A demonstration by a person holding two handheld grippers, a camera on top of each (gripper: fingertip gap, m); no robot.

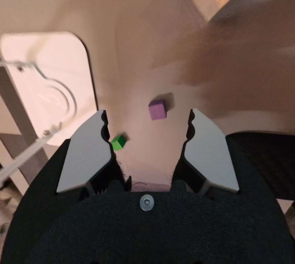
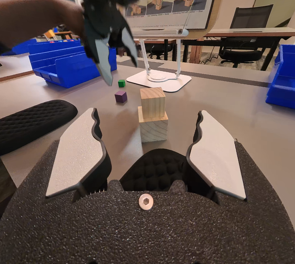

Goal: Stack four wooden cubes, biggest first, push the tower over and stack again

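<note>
- Left tool (image 1: 147, 110): wide, nothing held, above purple cube (image 1: 157, 111) & green cube (image 1: 119, 142).
- Right tool (image 2: 146, 112): wide, nothing held, near stacked wooden blocks (image 2: 153, 115) on worktop (image 2: 215, 112).

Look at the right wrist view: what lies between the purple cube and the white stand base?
The small green cube sits on the grey table between the purple cube and the white stand base, touching neither.

The left gripper (image 2: 122, 70) hangs in the upper left of the right wrist view, tilted downward, fingers (image 2: 104, 66) spread and bare, held by a forearm (image 2: 36, 18). The right gripper (image 2: 146, 113) fills the lower frame, fingers wide apart, gripping nothing.
</note>
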